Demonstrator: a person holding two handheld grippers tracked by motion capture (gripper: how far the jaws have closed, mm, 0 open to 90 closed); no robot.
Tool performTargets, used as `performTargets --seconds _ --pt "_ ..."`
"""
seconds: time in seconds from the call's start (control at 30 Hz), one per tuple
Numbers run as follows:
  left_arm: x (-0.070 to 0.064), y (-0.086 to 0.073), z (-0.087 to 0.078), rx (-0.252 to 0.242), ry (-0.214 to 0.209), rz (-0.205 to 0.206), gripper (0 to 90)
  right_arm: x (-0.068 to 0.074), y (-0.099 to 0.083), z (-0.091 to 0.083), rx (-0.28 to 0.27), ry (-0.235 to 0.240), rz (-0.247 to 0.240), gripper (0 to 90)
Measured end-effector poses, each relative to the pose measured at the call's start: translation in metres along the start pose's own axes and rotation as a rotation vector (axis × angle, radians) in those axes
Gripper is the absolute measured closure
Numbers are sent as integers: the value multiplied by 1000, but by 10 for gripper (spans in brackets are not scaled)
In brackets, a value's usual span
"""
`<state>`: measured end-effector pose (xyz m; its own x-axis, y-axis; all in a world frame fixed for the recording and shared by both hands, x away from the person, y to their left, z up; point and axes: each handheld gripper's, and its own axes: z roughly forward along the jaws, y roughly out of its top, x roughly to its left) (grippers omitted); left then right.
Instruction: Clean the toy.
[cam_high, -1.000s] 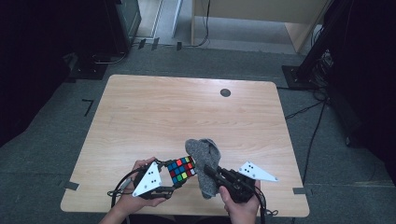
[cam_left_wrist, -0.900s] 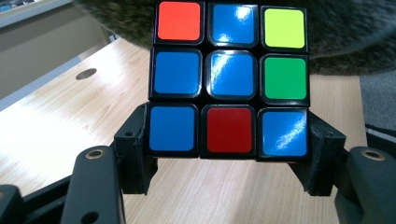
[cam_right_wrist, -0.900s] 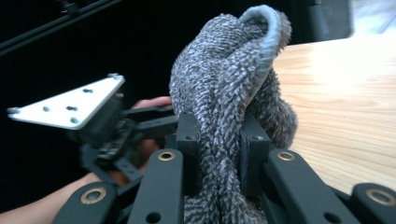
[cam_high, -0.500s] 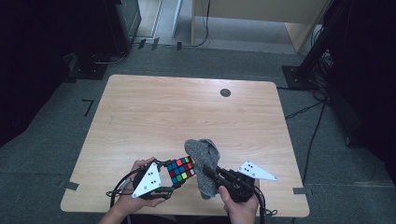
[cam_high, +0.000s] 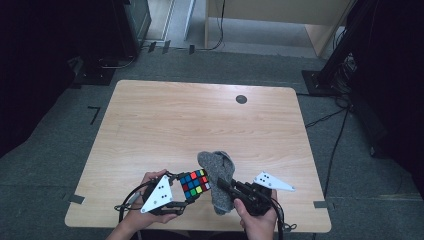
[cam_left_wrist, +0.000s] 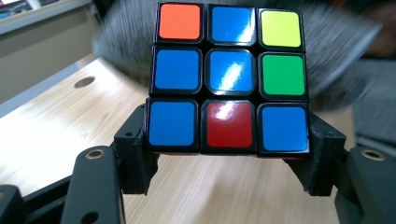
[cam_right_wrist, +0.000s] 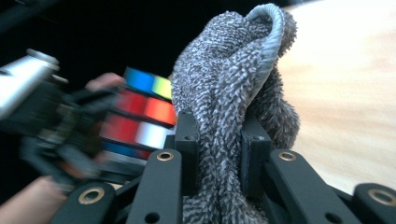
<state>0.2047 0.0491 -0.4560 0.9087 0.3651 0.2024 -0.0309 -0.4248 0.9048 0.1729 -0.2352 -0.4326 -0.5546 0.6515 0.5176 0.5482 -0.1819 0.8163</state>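
The left gripper (cam_high: 189, 192) clamps a colour cube (cam_left_wrist: 229, 77) between its jaws, held just above the table (cam_high: 200, 120) near its front edge. Right beside it, the right gripper (cam_high: 224, 184) pinches a grey cloth (cam_right_wrist: 233, 98), which hangs against the cube's right side.

high: overhead, facing forward-down | 2 gripper views: close | shared: cube (cam_high: 195, 184)

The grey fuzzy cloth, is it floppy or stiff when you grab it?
Probably floppy: the grey cloth bunches and folds over where the right gripper pinches it. Likely light, since it stands up above the jaws. Its nubby surface probably grips rather than slips.
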Motion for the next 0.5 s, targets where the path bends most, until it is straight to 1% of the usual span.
performTargets --seconds 0.03,0.07,0.1,0.13,0.2,0.23,0.27,0.3,0.33,0.37,0.4,0.43,0.47,0.5 --pt "0 -1 1 8 1 4 343 5 2 -1 -21 27 -22 738" --pt "-1 -1 2 9 -2 6 342 11 4 -2 -31 53 -38 735" --pt "-2 -1 1 2 -7 6 343 18 5 -2 -33 75 -59 733" --pt "-2 1 0 -11 -14 0 343 22 5 -1 -26 80 -78 733" --pt "-3 3 -2 -27 -21 -3 342 23 2 3 -12 73 -82 736" --pt "-2 3 -3 -31 -25 -6 342 18 -1 4 -19 75 -62 738" --pt "-2 3 -4 -38 -29 -11 342 13 -2 5 -14 56 -48 740" --pt "-1 3 -6 -46 -30 -18 343 10 -3 6 -3 24 -52 742" --pt "1 4 -7 -53 -29 -24 342 5 -4 6 13 -22 -51 744" --pt "2 4 -7 -56 -25 -29 343 0 -5 5 21 -41 -36 745" --pt "3 5 -7 -50 -19 -27 343 -2 -6 4 20 -39 -11 744" --pt "3 5 -7 -50 -19 -27 343 -2 -6 4 20 -39 -11 744" --pt "2 3 -5 -20 -4 -8 342 1 -3 1 -8 -8 -7 741" --pt "2 2 -4 -5 -1 1 343 4 -1 0 -16 6 -19 740"
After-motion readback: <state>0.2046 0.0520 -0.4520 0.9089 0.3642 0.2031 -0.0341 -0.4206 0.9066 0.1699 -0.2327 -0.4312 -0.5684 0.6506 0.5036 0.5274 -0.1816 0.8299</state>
